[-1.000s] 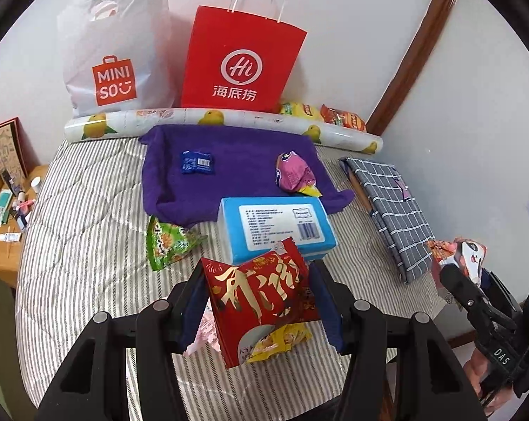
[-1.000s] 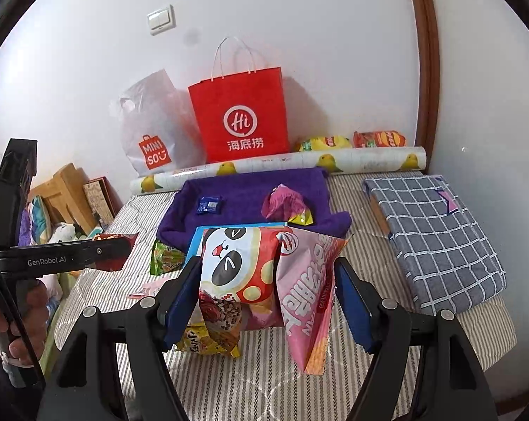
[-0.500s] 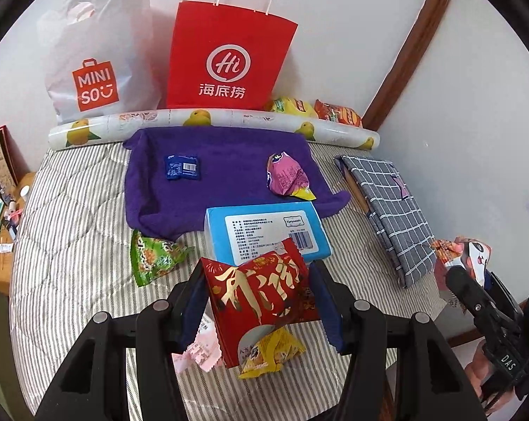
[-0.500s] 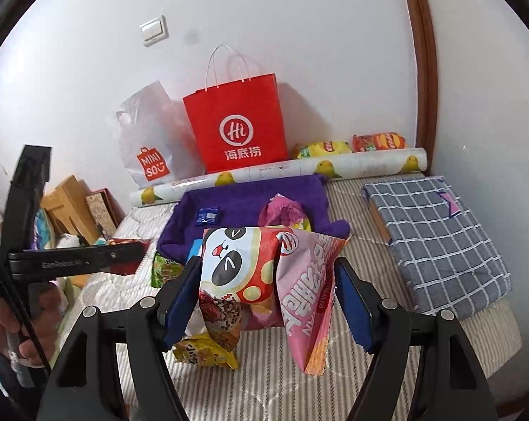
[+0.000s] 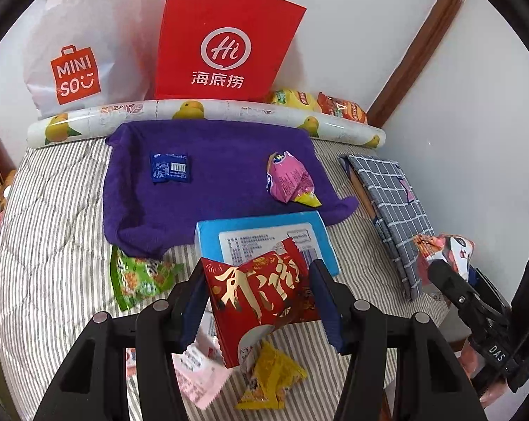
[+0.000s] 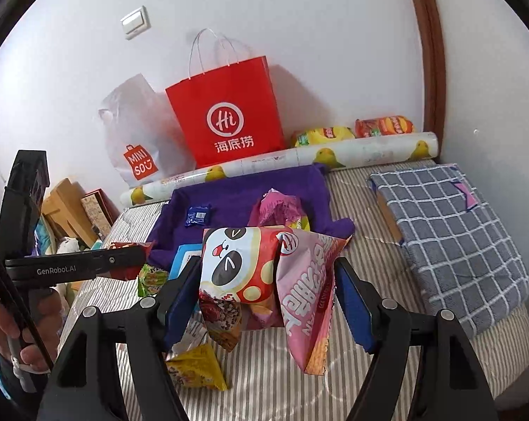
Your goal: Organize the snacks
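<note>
Slippage is my main worry: both packets are puffy, slick foil, pinched only across their upper parts, so a jolt could squeeze either one out of the pads. My left gripper (image 5: 259,301) is clamped on a red snack packet with gold characters (image 5: 261,291), which hangs tilted above the near edge of the striped bed (image 5: 47,231), just this side of the blue box (image 5: 264,231). My right gripper (image 6: 268,294) is closed on a panda-print packet (image 6: 240,266) together with a pink packet (image 6: 306,291) that droops loosely on its right side; I judge that pink one the likelier to slide free, since it looks barely caught. If I lower either load carelessly, it could land on the yellow packets (image 5: 271,382) near me, or on the green packet (image 5: 138,273) to the left, rather than on the purple towel (image 5: 222,175) farther off, where a small blue packet (image 5: 169,171) and a pink-purple one (image 5: 289,180) lie well apart.
</note>
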Demonstrator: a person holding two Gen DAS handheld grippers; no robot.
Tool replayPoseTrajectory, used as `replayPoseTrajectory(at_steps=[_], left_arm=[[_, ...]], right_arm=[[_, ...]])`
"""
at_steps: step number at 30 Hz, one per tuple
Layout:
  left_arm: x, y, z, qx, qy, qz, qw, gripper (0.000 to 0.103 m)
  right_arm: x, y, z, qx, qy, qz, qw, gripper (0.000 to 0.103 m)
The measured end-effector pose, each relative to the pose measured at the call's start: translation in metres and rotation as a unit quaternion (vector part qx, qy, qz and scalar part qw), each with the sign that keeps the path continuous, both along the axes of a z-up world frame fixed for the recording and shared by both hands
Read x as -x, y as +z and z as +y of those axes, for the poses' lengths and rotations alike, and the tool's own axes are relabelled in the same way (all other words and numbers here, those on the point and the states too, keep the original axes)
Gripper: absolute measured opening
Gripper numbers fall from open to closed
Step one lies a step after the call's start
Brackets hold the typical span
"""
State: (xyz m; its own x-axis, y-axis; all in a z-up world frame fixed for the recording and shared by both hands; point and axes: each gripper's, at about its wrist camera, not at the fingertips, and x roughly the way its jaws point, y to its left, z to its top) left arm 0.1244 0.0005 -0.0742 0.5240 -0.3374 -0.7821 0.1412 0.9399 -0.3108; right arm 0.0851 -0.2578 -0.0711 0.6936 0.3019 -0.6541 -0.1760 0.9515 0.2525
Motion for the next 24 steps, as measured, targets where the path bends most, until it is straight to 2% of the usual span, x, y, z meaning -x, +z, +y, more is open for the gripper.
replayPoseTrajectory(at_steps=[9,24], left_arm=[[-0.036,-0.006,0.012,-0.002,0.019,-0.003,0.9998,0.054],[-0.105,-0.033,0.053,-0.023,0.068,0.02,0.9972,0.054]], right_arm=[[-0.055,-0.012,0.011,0.016,0.015,0.002,1.0,0.073],[-0.157,-0.026,0.016,0.032,0.016,0.013,0.999,0.073]])
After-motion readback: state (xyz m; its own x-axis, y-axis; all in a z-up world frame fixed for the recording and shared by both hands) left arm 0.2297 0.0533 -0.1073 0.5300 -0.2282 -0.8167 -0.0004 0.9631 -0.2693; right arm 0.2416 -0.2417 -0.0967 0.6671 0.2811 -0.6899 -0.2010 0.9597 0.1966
